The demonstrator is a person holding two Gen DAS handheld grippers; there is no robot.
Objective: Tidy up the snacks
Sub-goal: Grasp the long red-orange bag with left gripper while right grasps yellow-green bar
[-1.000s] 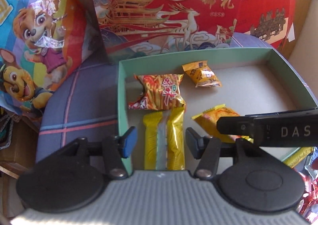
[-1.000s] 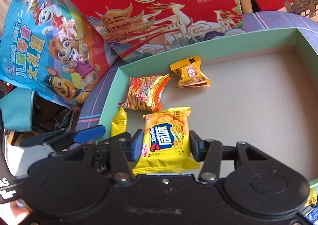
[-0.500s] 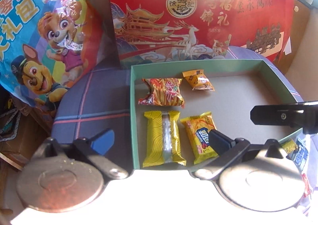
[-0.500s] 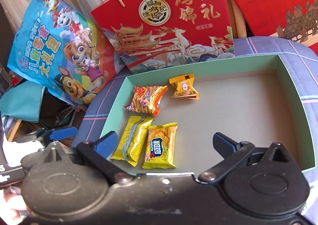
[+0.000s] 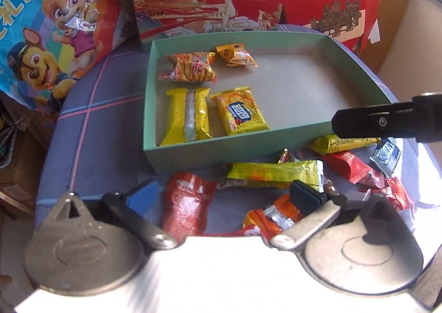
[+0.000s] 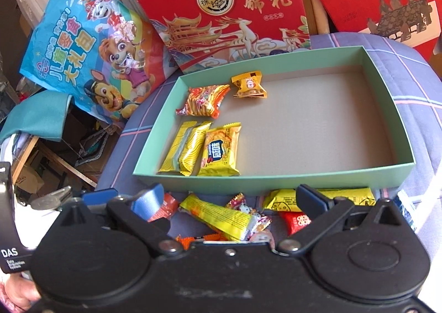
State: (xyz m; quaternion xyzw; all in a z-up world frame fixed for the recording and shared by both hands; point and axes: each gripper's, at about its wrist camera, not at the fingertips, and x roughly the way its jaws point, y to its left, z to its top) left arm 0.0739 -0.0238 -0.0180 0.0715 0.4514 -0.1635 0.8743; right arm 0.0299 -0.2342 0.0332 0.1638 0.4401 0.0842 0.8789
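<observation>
Both grippers gape wide and empty over loose snacks in front of the shallow mint-green cardboard box [image 6: 386, 172].

The left gripper [image 5: 225, 197] and right gripper [image 6: 234, 199] hold nothing. Inside the box, at its left end, lie four packets: a yellow striped bar [image 6: 185, 148] touching a yellow-orange biscuit pack [image 6: 221, 152], with an orange crinkled chip packet [image 6: 203, 101] and a small orange candy [image 6: 248, 85] behind them. A long yellow foil stick [image 5: 276, 174] rests on the plaid cloth [image 5: 105, 119] just outside.

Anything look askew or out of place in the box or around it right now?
Nothing damaged or spilled. The four snacks in the green box sit tidy at its left end. The only disorder is the unsorted pile in front of the box, overlapping at odd angles, including a long yellow bar.
</observation>
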